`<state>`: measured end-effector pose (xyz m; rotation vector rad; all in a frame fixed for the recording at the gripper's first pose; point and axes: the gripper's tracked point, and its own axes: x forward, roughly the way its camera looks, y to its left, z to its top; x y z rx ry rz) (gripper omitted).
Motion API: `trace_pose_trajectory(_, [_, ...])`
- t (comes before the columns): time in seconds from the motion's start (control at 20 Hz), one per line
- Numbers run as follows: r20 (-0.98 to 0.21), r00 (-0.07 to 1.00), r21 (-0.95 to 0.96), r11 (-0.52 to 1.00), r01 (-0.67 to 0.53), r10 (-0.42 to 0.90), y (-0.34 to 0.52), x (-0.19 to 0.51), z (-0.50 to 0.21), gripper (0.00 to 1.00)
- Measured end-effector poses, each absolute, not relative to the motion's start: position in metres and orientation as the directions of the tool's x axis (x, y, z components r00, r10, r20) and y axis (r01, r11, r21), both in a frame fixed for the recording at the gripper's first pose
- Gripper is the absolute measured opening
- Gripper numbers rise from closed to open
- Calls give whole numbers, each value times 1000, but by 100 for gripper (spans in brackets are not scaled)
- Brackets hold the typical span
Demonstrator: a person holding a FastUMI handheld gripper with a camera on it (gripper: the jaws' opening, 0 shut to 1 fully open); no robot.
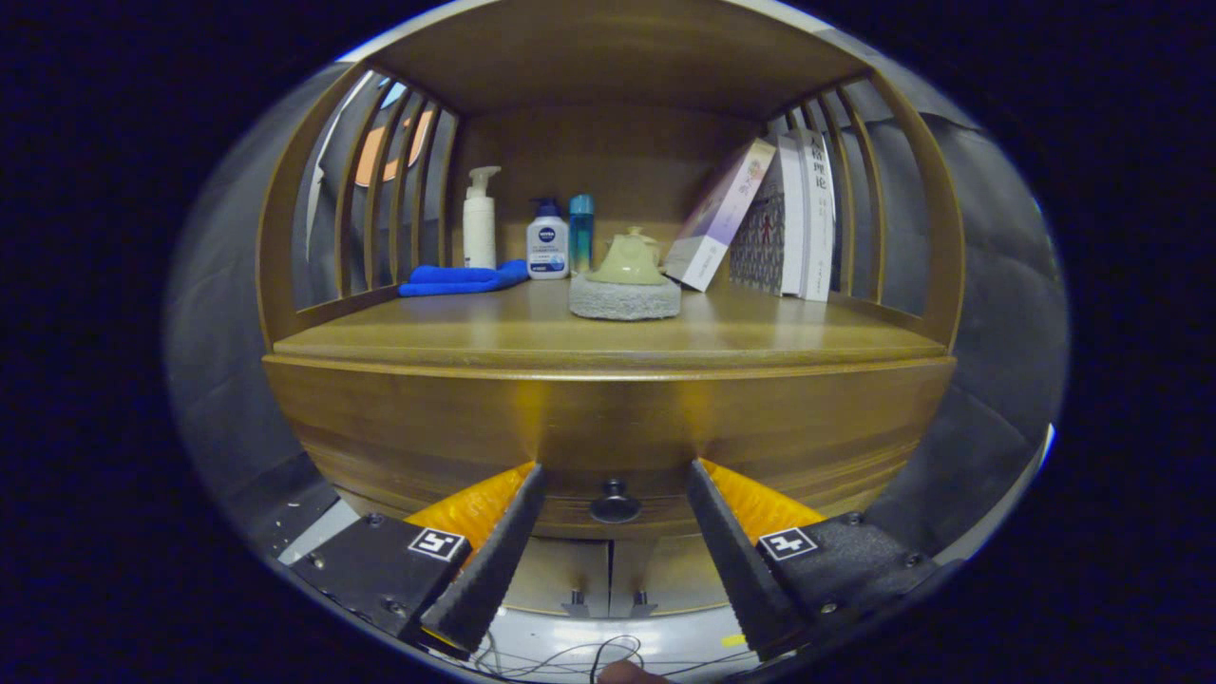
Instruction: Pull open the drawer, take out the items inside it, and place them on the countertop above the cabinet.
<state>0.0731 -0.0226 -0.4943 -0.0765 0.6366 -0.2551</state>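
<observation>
We see the brown wooden drawer (608, 432) closed, its long front running left to right and facing us, under the countertop (608, 332). Our gripper (616, 480) is spread wide, the dark round knob (615, 502) between its fingers.

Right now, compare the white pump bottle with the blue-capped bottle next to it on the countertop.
The white pump bottle is taller and all white; the blue-capped bottle is shorter, with a dark blue top and a blue label. The pump bottle stands behind the blue cloth; the blue-capped one stands at the cloth's end, beside a teal bottle. Both stand upright at the back. The hand-held gripper is open, the drawer knob between its fingers.
</observation>
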Motion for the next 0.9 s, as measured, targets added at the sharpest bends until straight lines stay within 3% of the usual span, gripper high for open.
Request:
trace_pose_trajectory(0.45, [-642,739,-81,976,203,-206,-34,61,-482,97])
trace_pose_trajectory(0.9, [-491,869,-33,998,56,-66,2,60,-308,97])
